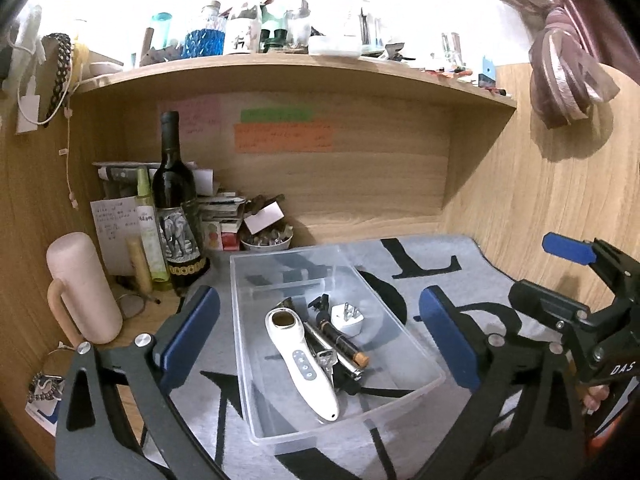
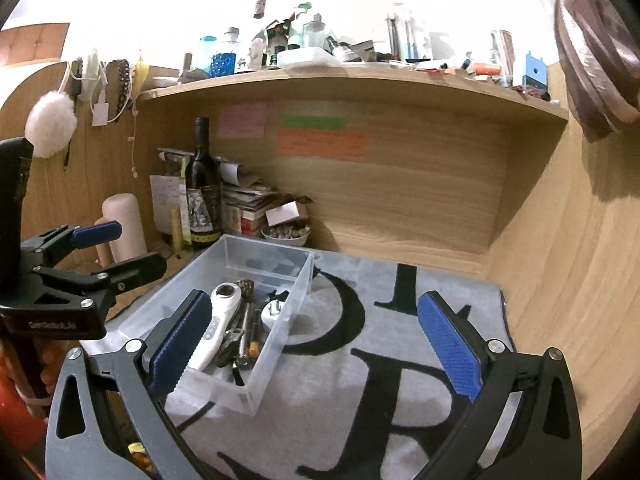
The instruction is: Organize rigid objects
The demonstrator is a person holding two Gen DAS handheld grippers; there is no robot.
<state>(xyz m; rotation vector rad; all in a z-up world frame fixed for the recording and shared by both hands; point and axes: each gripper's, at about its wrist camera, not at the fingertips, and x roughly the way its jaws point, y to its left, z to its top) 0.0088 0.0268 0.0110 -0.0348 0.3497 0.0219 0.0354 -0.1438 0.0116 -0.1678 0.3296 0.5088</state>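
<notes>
A clear plastic bin (image 1: 400, 396) sits on a grey mat with black letters (image 1: 472, 320). Inside lie a white handheld device (image 1: 304, 364), a white plug adapter (image 1: 347, 318), a dark pen-like tube with a cork-coloured tip (image 1: 340, 340) and metal tools (image 1: 326, 354). My left gripper (image 1: 320, 340) is open and empty, above the bin with a finger on either side. My right gripper (image 2: 316, 344) is open and empty, just right of the bin (image 2: 276, 352), with its left finger over the bin's near corner. The right gripper also shows in the left wrist view (image 1: 568, 280).
A wine bottle (image 1: 176, 208), a pink mug (image 1: 84, 288), spray bottles, stacked papers and a small bowl of bits (image 1: 266, 240) crowd the back left corner. A wooden shelf (image 1: 280, 68) with bottles runs overhead. Wooden walls close the back and right.
</notes>
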